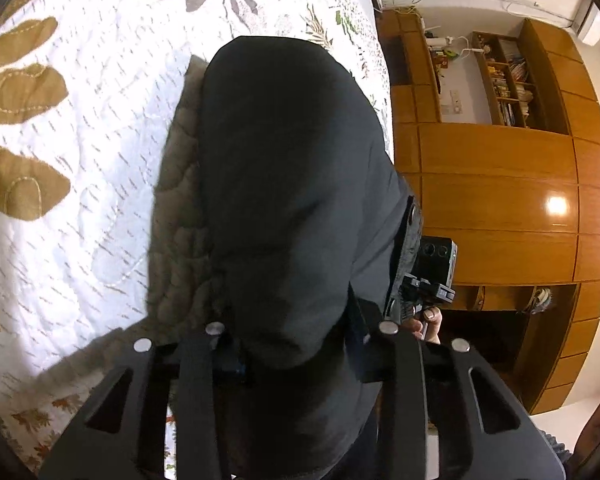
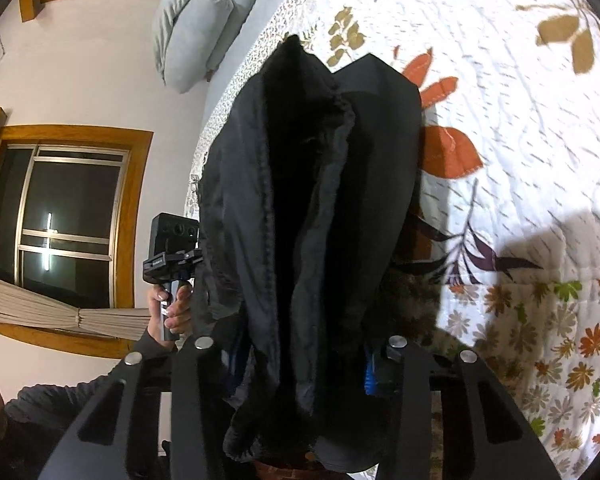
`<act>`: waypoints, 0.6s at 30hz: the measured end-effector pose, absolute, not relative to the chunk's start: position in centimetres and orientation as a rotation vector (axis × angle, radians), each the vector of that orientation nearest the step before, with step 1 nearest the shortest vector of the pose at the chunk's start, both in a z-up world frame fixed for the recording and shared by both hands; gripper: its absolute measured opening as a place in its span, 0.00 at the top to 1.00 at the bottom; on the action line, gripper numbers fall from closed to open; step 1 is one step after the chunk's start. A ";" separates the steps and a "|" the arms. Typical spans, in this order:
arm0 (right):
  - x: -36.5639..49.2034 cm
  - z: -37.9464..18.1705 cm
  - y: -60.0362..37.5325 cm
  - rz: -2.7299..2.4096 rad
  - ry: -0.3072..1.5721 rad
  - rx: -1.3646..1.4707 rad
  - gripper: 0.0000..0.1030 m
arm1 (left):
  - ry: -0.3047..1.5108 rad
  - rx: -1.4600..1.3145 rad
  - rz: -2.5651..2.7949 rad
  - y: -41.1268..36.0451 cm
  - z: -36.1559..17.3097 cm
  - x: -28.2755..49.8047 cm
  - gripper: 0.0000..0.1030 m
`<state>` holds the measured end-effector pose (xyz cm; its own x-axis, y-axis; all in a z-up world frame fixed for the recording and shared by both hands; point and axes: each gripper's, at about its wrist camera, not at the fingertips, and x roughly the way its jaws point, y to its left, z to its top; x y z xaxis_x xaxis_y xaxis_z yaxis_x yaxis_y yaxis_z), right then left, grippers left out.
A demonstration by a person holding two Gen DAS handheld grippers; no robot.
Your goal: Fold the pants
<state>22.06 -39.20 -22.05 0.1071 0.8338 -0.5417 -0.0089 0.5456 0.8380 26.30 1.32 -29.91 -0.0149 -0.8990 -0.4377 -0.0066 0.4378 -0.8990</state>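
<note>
Dark grey pants (image 1: 284, 184) hang from both grippers above a bed. My left gripper (image 1: 296, 364) is shut on one part of the fabric, which drapes over its fingers and hides the tips. My right gripper (image 2: 300, 364) is shut on another part of the pants (image 2: 312, 208), which hang in bunched vertical folds with a dark inner gap. The right gripper's camera body and the hand holding it (image 1: 432, 280) show past the pants in the left wrist view. The left gripper's body and hand (image 2: 172, 276) show in the right wrist view.
A white quilted bedspread (image 1: 92, 120) with brown and orange flower prints lies below, also in the right wrist view (image 2: 520, 160). A wooden wardrobe with shelves (image 1: 500, 184) stands beside the bed. A window (image 2: 68, 220), a curtain and grey pillows (image 2: 196, 20) are on the other side.
</note>
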 end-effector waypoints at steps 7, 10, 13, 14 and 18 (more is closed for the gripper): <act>23.3 -21.8 -38.5 0.758 1.317 0.792 0.59 | 1.365 -0.885 -0.867 3.3 -28.8 27.0 0.70; 24.0 -21.7 -37.7 0.777 1.314 0.786 0.59 | 1.349 -0.884 -0.855 4.7 -28.3 27.6 0.70; 24.9 -21.6 -36.6 0.797 1.311 0.778 0.59 | 1.332 -0.877 -0.839 6.0 -27.8 28.4 0.70; 25.3 -21.6 -36.1 0.803 1.309 0.779 0.59 | 1.326 -0.872 -0.831 6.6 -27.6 28.7 0.70; 27.9 -21.5 -33.6 0.836 1.309 0.757 0.59 | 1.305 -0.858 -0.794 9.3 -27.0 30.6 0.70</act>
<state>27.88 -33.60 -21.50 0.0662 0.8617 -0.5031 -0.0939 0.5074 0.8566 30.55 9.28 -27.02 0.1026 -0.8765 -0.4703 0.0152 0.4741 -0.8803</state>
